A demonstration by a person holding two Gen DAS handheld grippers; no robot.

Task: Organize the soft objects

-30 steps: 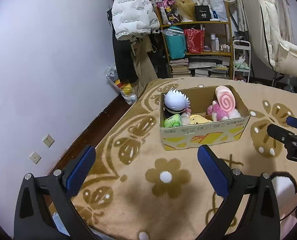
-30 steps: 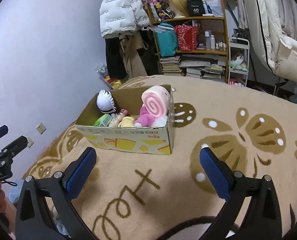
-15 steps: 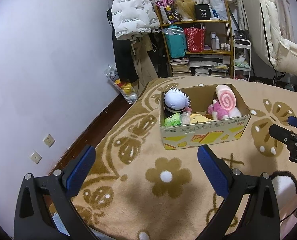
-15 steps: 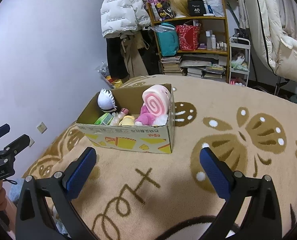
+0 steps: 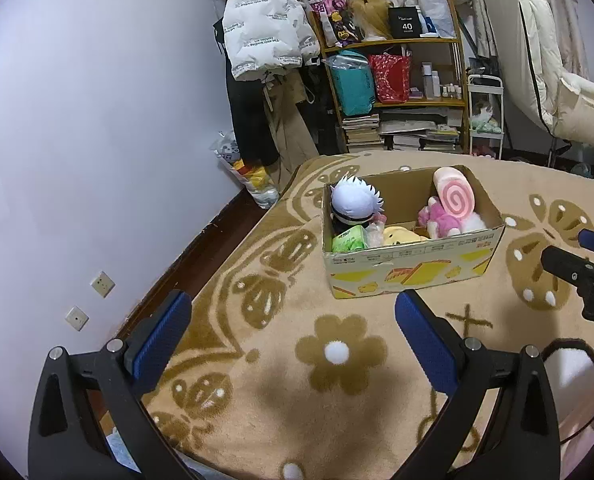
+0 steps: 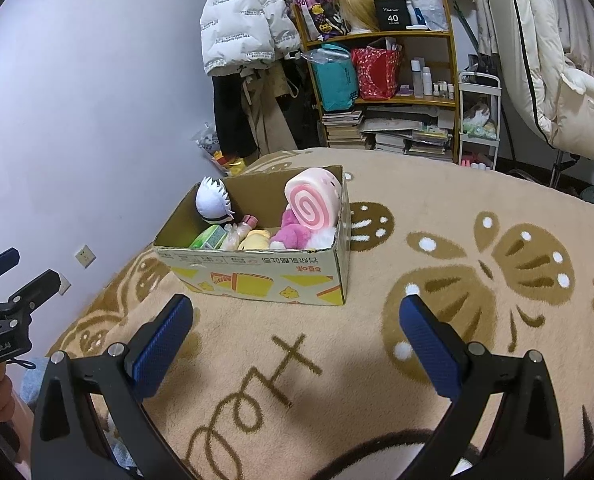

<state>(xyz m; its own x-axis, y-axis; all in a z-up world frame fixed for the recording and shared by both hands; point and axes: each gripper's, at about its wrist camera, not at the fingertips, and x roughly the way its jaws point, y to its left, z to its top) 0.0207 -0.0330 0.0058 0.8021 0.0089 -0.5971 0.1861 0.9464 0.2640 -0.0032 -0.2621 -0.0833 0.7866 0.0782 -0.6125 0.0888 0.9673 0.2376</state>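
Both tools idle, nothing held: left gripper (image 5: 289,320) and right gripper (image 6: 295,322) each with fingers spread wide above the patterned blanket (image 6: 437,208). Cardboard box (image 6: 257,276) sits ahead of both, just past the fingertips, packed with soft things: white-haired plush doll (image 5: 355,204) at its left end, pink swirl-roll plush (image 6: 313,202) standing at the right, pink fluffy toy (image 6: 293,234), yellow plush (image 5: 401,236) and green pack (image 5: 349,240) low between. Judged light, squashy and non-fragile; the swirl roll stands proudest, so pinching across its thick body looks easiest, with a deep bite since plush may compress and slip.
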